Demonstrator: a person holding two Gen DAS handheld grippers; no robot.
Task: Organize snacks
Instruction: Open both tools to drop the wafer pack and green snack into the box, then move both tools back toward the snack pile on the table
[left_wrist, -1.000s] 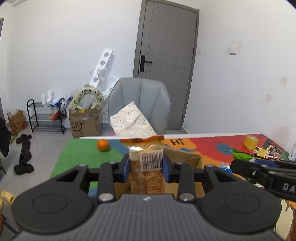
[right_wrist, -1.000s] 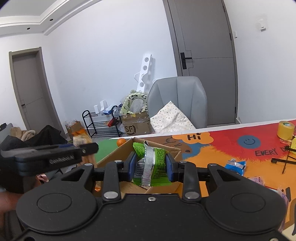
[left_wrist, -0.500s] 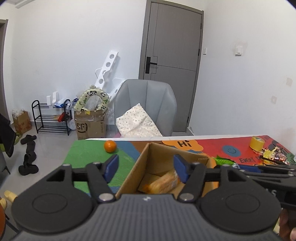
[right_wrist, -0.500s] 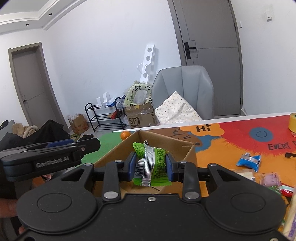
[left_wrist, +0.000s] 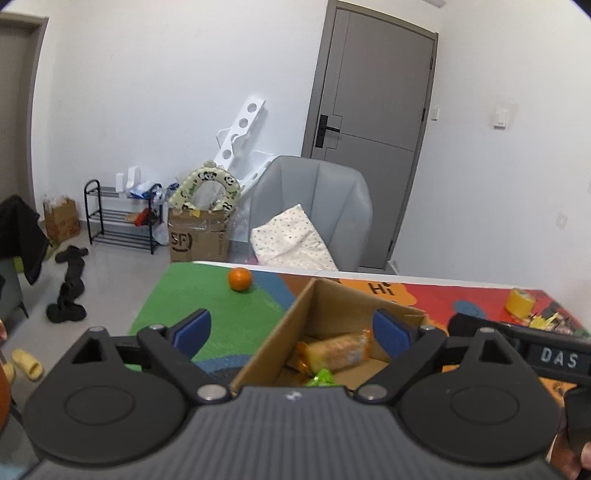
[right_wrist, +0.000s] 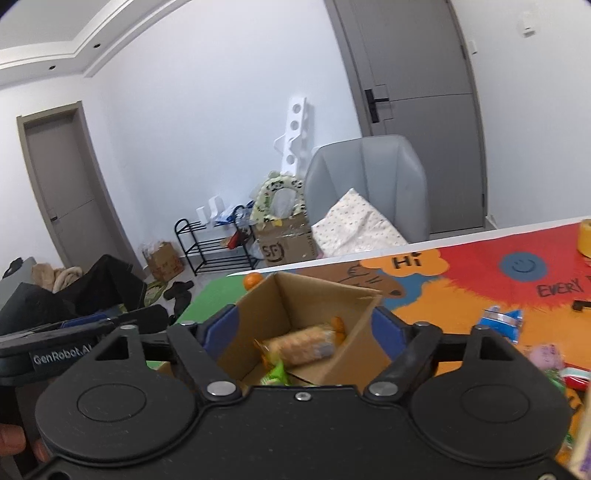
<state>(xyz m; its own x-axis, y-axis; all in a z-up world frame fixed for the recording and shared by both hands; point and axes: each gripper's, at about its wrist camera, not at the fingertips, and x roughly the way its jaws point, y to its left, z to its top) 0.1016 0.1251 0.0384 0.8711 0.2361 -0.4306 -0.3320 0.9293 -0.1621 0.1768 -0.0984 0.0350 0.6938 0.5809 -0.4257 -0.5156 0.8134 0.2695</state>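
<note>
An open cardboard box (left_wrist: 325, 306) (right_wrist: 317, 299) stands on the colourful table mat. Inside lie an orange biscuit packet (left_wrist: 338, 350) (right_wrist: 301, 343) and a green snack packet (left_wrist: 321, 377) (right_wrist: 275, 373). My left gripper (left_wrist: 291, 330) is open and empty above the box's near left side. My right gripper (right_wrist: 301, 328) is open and empty right above the box. Loose snack packets, a blue one (right_wrist: 502, 321) and a pink one (right_wrist: 545, 354), lie on the mat to the right.
An orange fruit (left_wrist: 239, 279) sits on the green part of the mat behind the box. A yellow tape roll (left_wrist: 520, 302) is at the far right. A grey chair (left_wrist: 310, 206) with a cushion stands beyond the table edge.
My left gripper opened and dropped the orange biscuit packet into the box. My right gripper moved over the box, opened and let the green packet fall in.
</note>
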